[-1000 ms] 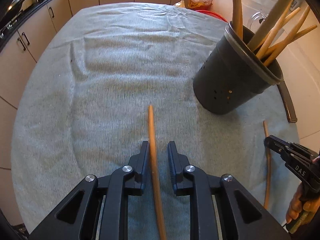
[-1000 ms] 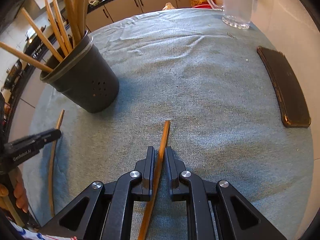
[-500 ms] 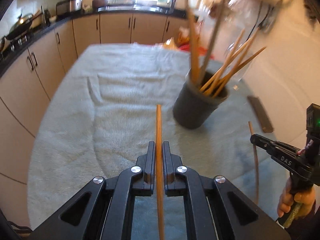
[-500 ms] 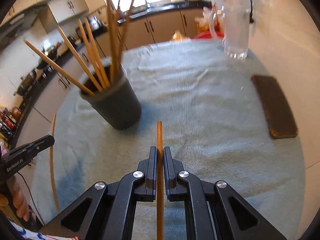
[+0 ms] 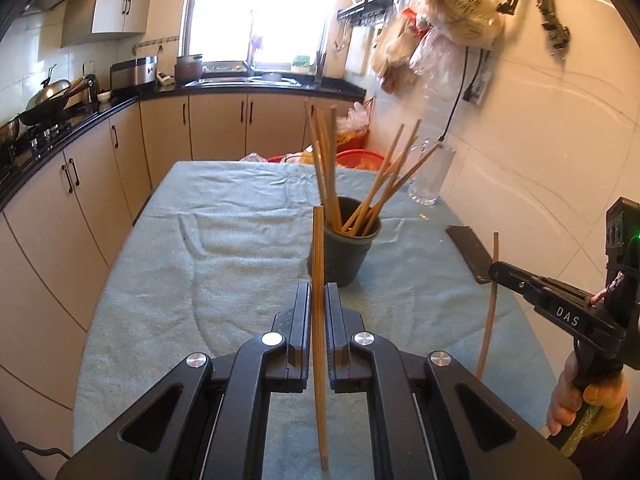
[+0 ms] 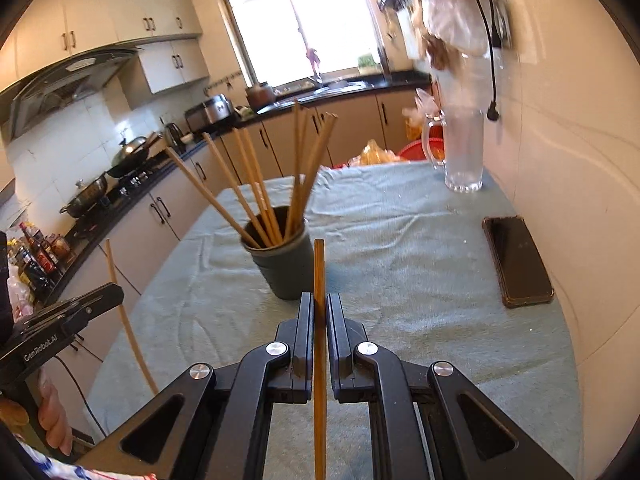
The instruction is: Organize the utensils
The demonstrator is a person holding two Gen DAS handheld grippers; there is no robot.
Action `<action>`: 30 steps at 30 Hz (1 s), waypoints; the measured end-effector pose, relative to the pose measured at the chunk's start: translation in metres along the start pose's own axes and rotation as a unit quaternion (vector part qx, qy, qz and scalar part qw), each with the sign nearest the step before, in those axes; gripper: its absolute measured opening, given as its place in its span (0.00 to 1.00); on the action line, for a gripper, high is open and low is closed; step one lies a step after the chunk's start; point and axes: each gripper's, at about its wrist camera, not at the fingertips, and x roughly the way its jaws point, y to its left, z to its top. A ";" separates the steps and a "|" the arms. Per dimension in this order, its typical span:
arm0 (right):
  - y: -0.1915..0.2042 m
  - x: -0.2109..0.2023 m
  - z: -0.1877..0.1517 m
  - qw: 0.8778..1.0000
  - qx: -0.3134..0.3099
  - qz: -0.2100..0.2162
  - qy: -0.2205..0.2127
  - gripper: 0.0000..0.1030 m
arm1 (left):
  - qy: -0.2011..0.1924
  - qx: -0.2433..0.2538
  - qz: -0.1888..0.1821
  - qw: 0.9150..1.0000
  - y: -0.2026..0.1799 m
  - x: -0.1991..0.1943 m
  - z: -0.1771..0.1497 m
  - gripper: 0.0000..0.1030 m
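Left gripper point(image 5: 317, 300) is pinched on one wooden chopstick point(image 5: 318, 240); right gripper point(image 6: 319, 308) on another point(image 6: 319, 268). Dark holder point(image 6: 286, 268) stands just ahead. Sticks judged light, stiff, slick; best gripped mid-shaft.

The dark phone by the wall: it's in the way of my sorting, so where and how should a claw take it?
The phone lies flat on the teal cloth, long axis running away from the camera. Likely best is to come from above and pinch across its two long edges near the middle, since it is thin and narrow that way. Both claws currently hold chopsticks.
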 end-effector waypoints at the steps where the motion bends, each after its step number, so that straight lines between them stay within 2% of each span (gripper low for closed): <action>1: 0.003 -0.004 -0.001 1.000 -0.004 0.000 -0.004 0.06 | -0.003 0.000 -0.002 1.000 -0.001 -0.004 -0.001 0.06; 12: 0.022 -0.043 -0.005 0.998 -0.036 0.003 -0.048 0.06 | -0.048 0.008 -0.008 0.999 -0.012 -0.044 -0.006 0.06; 30: 0.029 -0.062 0.006 0.995 -0.052 0.002 -0.081 0.06 | -0.072 0.017 -0.007 0.997 -0.018 -0.054 0.013 0.06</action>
